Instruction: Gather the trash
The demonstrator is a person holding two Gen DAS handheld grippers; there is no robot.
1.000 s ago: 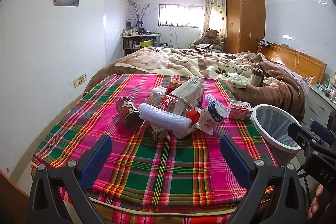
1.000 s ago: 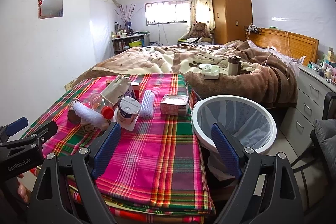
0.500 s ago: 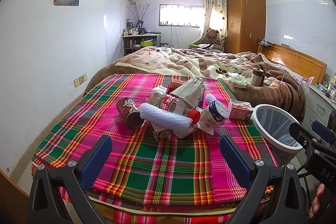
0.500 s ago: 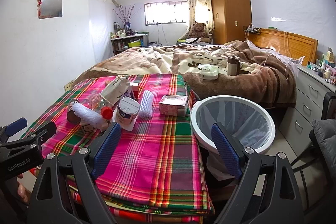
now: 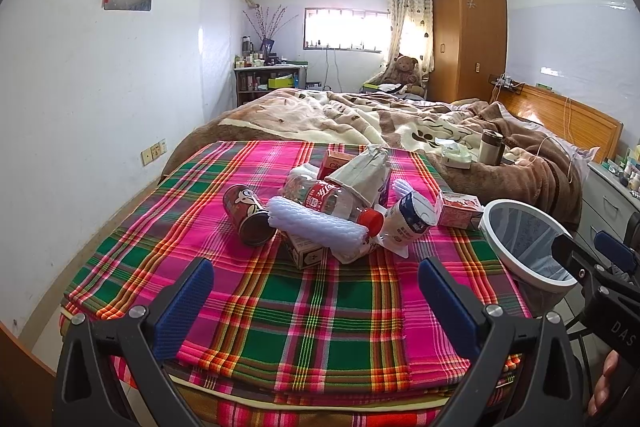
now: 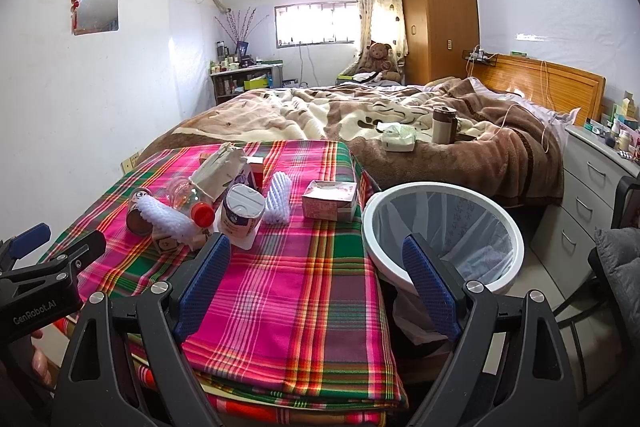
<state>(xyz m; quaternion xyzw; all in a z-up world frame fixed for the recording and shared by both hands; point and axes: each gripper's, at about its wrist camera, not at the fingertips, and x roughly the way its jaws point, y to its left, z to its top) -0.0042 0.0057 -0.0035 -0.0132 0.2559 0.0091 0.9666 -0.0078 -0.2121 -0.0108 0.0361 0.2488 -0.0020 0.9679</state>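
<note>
Your left claw [image 5: 316,291] and right claw [image 6: 316,277] hover level, spread wide, empty; trash pile [image 5: 336,207] at 12 o'clock, bin [image 6: 444,231] at 2.

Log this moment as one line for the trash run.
phase: start | left hand-held gripper: open, empty | right hand-held gripper: open, empty | trash pile: on plaid cloth, untouched | bin: beside table, on the right

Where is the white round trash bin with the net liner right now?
The white round trash bin stands off the plaid cloth's right edge, nearest the pink carton.
</note>
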